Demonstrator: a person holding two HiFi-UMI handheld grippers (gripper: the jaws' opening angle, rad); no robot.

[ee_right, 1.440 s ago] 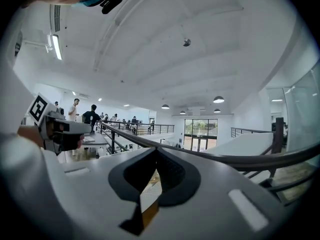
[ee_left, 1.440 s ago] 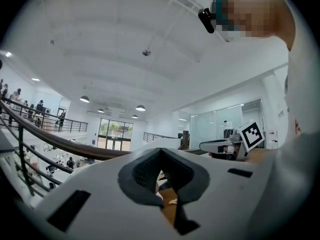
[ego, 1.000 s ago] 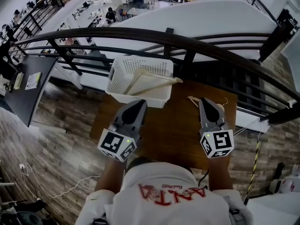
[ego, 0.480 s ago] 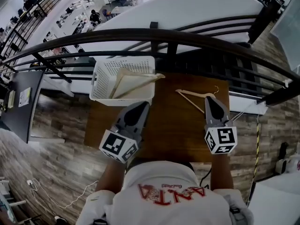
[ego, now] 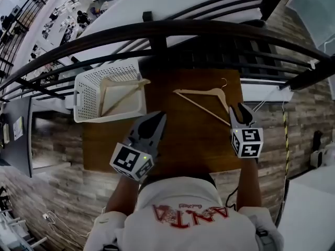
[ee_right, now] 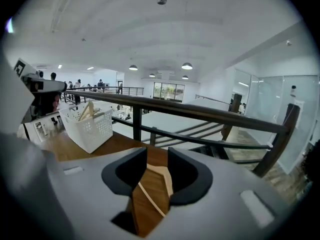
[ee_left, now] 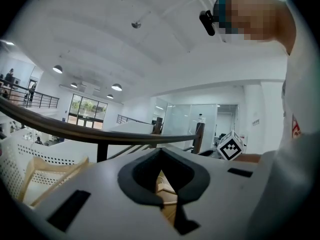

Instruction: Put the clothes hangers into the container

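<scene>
A wooden hanger (ego: 203,99) lies flat on the brown table (ego: 188,143), hook toward the railing. My right gripper (ego: 240,110) is at its right end, low over the table. Its jaws have just been opening and stand apart, and in the right gripper view the hanger's arm (ee_right: 161,175) shows in the gap without the pads pressing on it. The white perforated basket (ego: 84,95) stands at the table's far left with wooden hangers (ego: 119,89) leaning in it. My left gripper (ego: 155,120) hovers mid-table to the right of the basket, shut and empty.
A dark curved railing (ego: 172,33) runs just behind the table, with a drop to a lower floor beyond it. The basket (ee_right: 92,129) sits at the table's left edge. Wood floor surrounds the table.
The right gripper has sunk to the hanger's right end and its jaws have parted. The left gripper has drawn back from the basket. The hanger now shows whole on the table.
</scene>
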